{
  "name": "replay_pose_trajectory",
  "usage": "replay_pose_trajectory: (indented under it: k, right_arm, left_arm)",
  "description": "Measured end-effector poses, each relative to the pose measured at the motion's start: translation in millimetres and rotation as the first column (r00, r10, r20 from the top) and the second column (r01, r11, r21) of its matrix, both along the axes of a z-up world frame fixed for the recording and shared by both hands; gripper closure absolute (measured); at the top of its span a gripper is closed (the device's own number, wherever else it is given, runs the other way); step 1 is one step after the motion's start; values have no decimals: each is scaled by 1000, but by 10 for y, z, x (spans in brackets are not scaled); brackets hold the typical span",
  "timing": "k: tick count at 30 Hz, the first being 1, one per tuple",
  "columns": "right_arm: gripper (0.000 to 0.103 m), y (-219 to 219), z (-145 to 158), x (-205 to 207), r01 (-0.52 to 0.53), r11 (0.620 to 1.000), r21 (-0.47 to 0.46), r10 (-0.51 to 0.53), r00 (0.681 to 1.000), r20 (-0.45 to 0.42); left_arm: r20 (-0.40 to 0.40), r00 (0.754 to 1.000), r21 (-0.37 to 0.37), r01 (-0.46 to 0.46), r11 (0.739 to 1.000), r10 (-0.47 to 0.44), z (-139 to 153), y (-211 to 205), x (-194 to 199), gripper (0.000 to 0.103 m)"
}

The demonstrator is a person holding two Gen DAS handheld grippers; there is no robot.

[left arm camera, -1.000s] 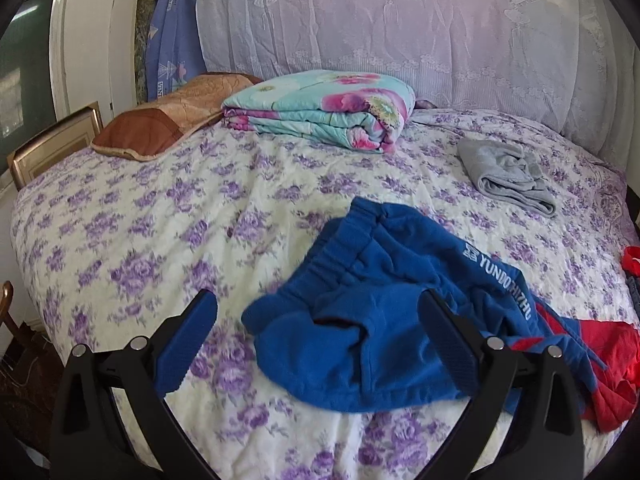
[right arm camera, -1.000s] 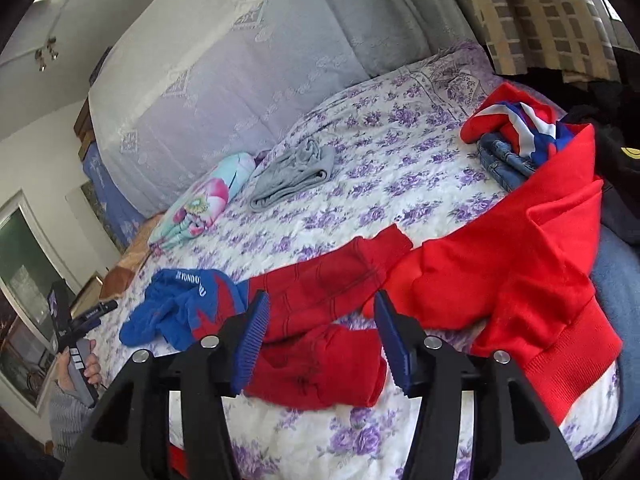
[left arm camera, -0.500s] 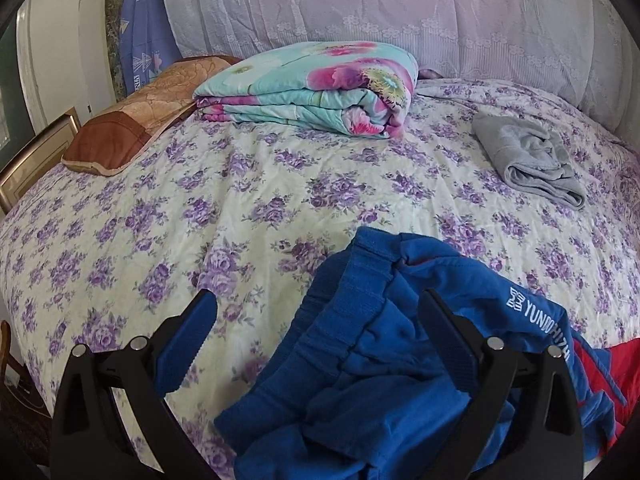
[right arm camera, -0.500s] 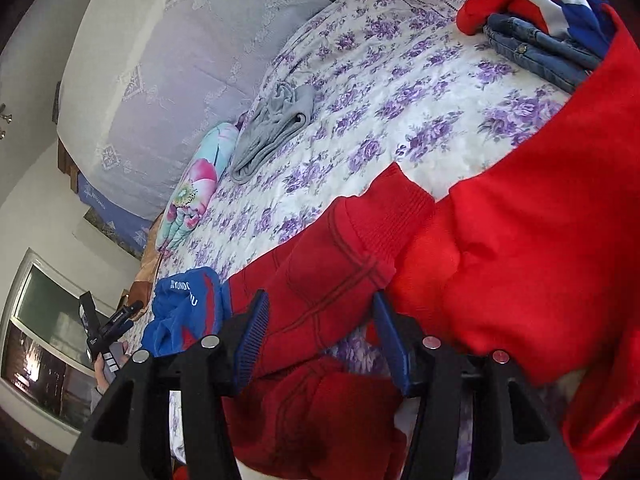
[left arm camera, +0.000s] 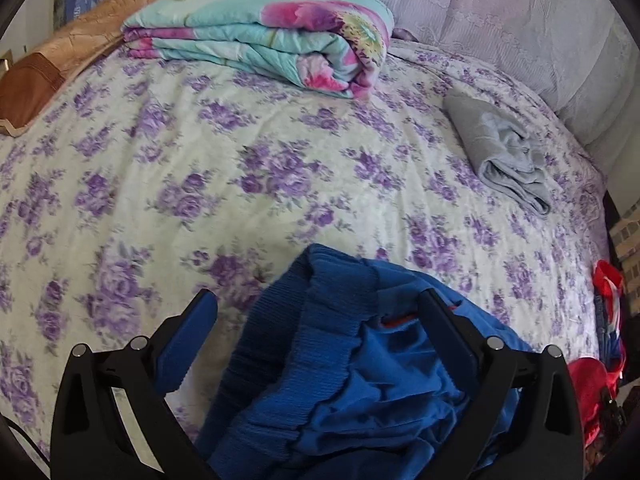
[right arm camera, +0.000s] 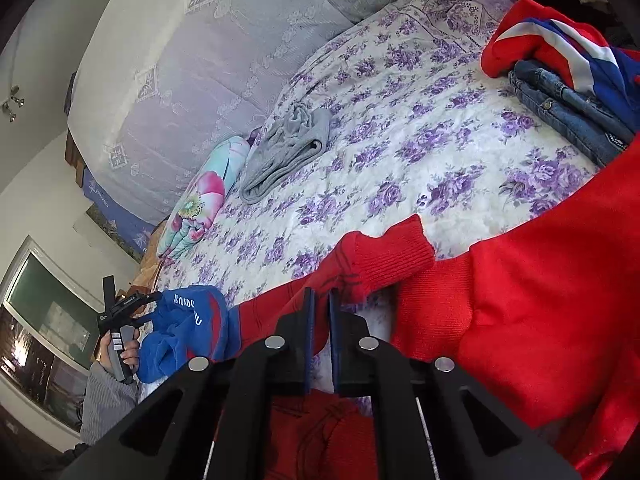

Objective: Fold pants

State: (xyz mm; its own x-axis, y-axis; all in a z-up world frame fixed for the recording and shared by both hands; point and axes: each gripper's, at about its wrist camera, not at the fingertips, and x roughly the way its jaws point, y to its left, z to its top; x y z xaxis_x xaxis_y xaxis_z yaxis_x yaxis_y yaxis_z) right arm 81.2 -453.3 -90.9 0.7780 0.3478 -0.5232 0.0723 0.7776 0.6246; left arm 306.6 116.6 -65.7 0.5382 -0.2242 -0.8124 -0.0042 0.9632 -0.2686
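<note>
**Pants laid across the near edge of the bed, one gripper at each end**

Left wrist view: the left gripper (left arm camera: 316,336) hangs over the near edge of the bed (left arm camera: 248,184) with its jaws spread wide; the blue ribbed waistband of the pants (left arm camera: 340,364) lies between them, and the fingers (left arm camera: 192,340) do not press on it. A brown pillow (left arm camera: 56,60) sits at the far left corner. A folded flowered quilt (left arm camera: 264,36) lies at the far edge by the headboard (left arm camera: 500,12), and a folded grey garment (left arm camera: 504,156) lies toward the right edge.

Right wrist view: the person's left hand (right arm camera: 120,352) shows at the lower left, beside the blue end. The right gripper (right arm camera: 319,300) has just closed, its jaws now pressed together on the red leg of the pants near the ribbed cuff. A red sweater (right arm camera: 552,300) lies just beside that leg. Folded jeans (right arm camera: 568,108) rest at the right edge under a red, white and blue garment (right arm camera: 560,48).
</note>
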Motion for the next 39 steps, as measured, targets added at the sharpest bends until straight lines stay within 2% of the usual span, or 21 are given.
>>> replay_pose_trajectory:
  k: [1,2,4,7,9,11,12,13,17,19,21,23,24,26,27,29,32,35,37,39]
  right_arm:
    - [98,-44,27,-11,14,1000,3,-14,1000,9]
    - [99,-90,65,-36,36,999,4,-36,999,21]
    - [100,-190,138,-95,69,998,12,-69,997,46]
    - [98,-264,179,-113,59,998,23,-59,998,30]
    - [92,-256,102,-99,28,996,82,-27,1000,-12]
    - [65,-214,-21,-114,14,991,135,-7,999,-52]
    - [64,-189,-61,-135,16,990,141,-7,998,-58]
    - [64,-163,-95,-161,14,990,141,-6,998,-62]
    - [64,-129,-220,-206,21,984,175,-7,997,-82]
    - [64,-106,-292,-183,18,981,192,2,995,-104]
    - [64,-77,-364,-134,12,978,209,15,992,-127]
    - [63,-51,-427,-92,15,977,213,16,990,-143]
    - [63,-36,-450,-57,13,977,214,19,989,-148]
    - [65,-1,-469,30,5,978,211,26,989,-144]
    - [70,29,-453,77,-3,980,199,30,991,-130]
    - [95,80,-387,133,-31,982,189,47,995,-83]
    - [96,76,-172,80,-36,984,174,34,999,10]
    - [96,-7,61,-41,-19,987,159,7,997,76]
    - [96,-68,143,-94,-8,991,136,-4,996,92]
    - [96,-115,113,-92,6,990,139,-16,997,72]
  left_arm:
    - [9,1000,-3,14,1000,-14,9,-42,-9,13]
    - [17,999,-8,31,999,-31,21,-83,-18,37]
    - [14,999,-20,42,999,-42,39,-131,-56,64]
    - [44,998,-43,36,998,-34,109,-123,-158,67]
    - [60,998,-69,41,997,-36,170,-98,-248,67]
    - [98,995,-114,44,993,-33,280,-44,-374,71]
    - [123,992,-133,51,990,-35,344,-18,-444,77]
    - [148,988,-147,57,987,-35,411,7,-511,90]
    - [244,969,-174,79,982,-34,643,84,-740,97]
    - [254,965,-163,109,981,-65,693,54,-780,97]
    - [196,974,-155,142,978,-111,621,-23,-738,88]
    - [162,984,-121,98,988,-78,504,-42,-710,32]
    - [174,984,-100,60,993,-42,473,-29,-705,26]
    - [177,984,-74,30,997,-16,428,5,-653,24]
    - [167,986,-74,26,997,-14,401,25,-611,23]
    - [129,992,-63,2,998,6,322,63,-502,22]
    - [68,997,-66,-16,998,21,189,131,-374,22]
    - [53,999,-108,4,994,2,143,155,-343,20]
    - [47,999,-107,26,994,-21,114,115,-310,15]
    - [36,999,-98,39,994,-35,70,43,-255,15]
